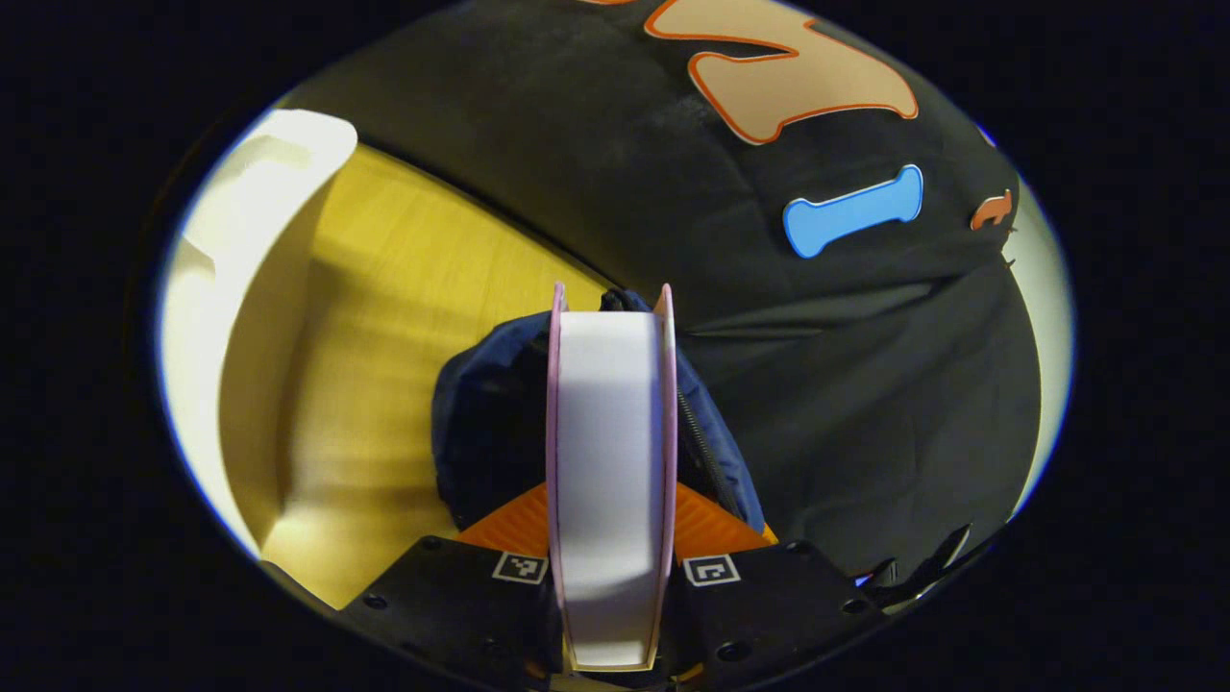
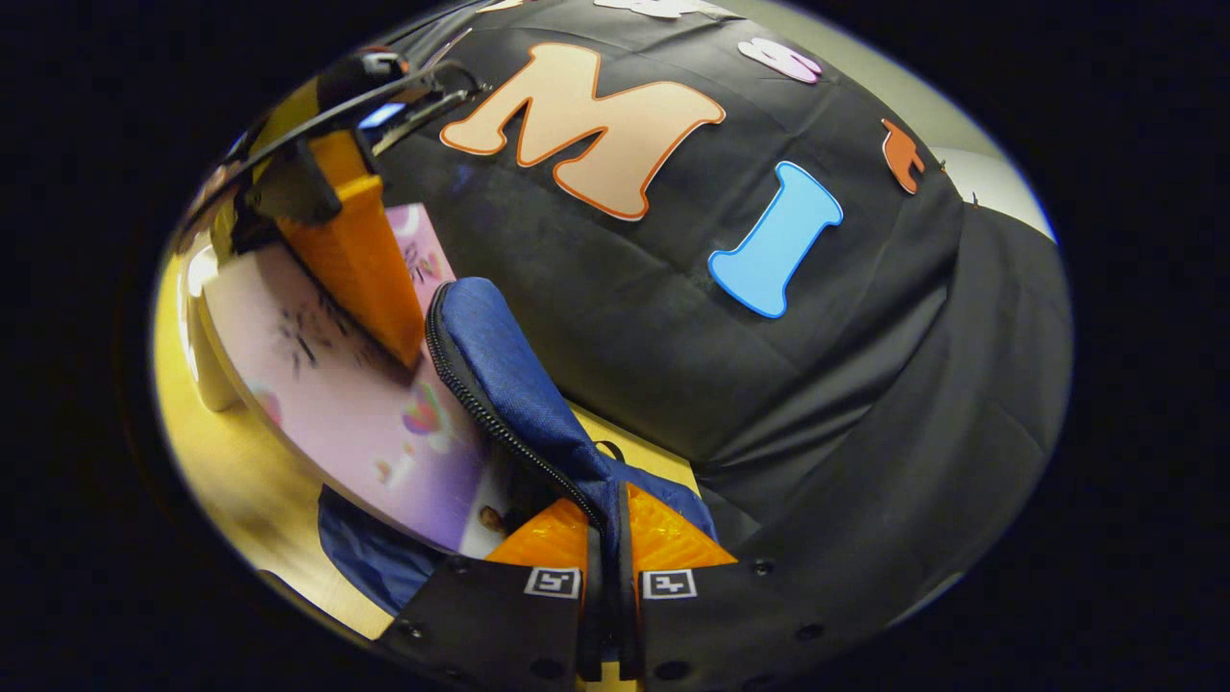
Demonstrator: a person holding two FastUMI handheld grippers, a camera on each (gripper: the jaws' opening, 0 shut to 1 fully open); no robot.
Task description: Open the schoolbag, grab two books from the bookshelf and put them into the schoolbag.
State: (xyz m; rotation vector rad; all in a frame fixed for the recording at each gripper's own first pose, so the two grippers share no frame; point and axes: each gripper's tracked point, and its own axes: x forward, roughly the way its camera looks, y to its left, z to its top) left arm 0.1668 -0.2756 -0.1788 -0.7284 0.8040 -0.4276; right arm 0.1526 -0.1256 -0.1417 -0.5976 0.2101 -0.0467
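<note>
My left gripper is shut on a pink-covered book, seen edge-on with its white pages facing me. Right behind it is the blue schoolbag, its mouth open on the wooden table. In the right gripper view, my right gripper is shut on the schoolbag's zippered flap and holds it up. The book slants down into the bag's opening, with the left gripper clamped on its upper part. The inside of the bag is hidden.
A white bookshelf stands at the left end of the table, and its foot appears beyond the book in the right gripper view. The booth's black cloth wall hangs close behind the bag.
</note>
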